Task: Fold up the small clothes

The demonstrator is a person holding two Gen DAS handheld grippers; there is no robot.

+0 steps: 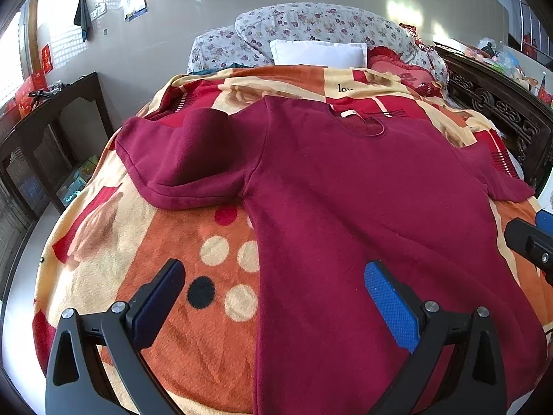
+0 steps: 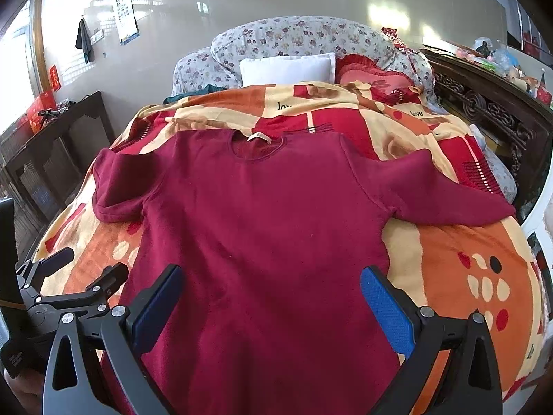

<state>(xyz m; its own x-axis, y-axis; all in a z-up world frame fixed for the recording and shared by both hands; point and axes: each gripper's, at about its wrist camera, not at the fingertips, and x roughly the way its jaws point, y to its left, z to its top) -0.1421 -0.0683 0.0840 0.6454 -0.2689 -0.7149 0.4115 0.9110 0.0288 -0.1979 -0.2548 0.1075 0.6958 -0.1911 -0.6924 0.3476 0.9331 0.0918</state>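
Here's the maroon short-sleeved top (image 2: pixel 262 214), spread flat and face up on the patterned blanket (image 2: pixel 459 263), collar away from me, hem nearest me. My left gripper (image 1: pixel 274 306) hovers over the top's near left edge, jaws spread wide and gripping nothing: one blue pad sits above the blanket just left of the top, the other above the maroon cloth. My right gripper (image 2: pixel 271 306) hangs above the top's lower middle, jaws just as wide, both pads over the fabric and nothing between them. From the right wrist view I catch my left gripper (image 2: pixel 88 271) low at the top's left side, just beside the hem edge. The top's left sleeve (image 1: pixel 186 169) lies bunched and humped; the right sleeve (image 2: pixel 446 193) stretches out flatter. A pale neck label (image 2: pixel 257 137) shows inside the collar. Beyond the top, past the collar, a white pillow (image 2: pixel 287 67) leans against floral bedding (image 2: pixel 293 36).
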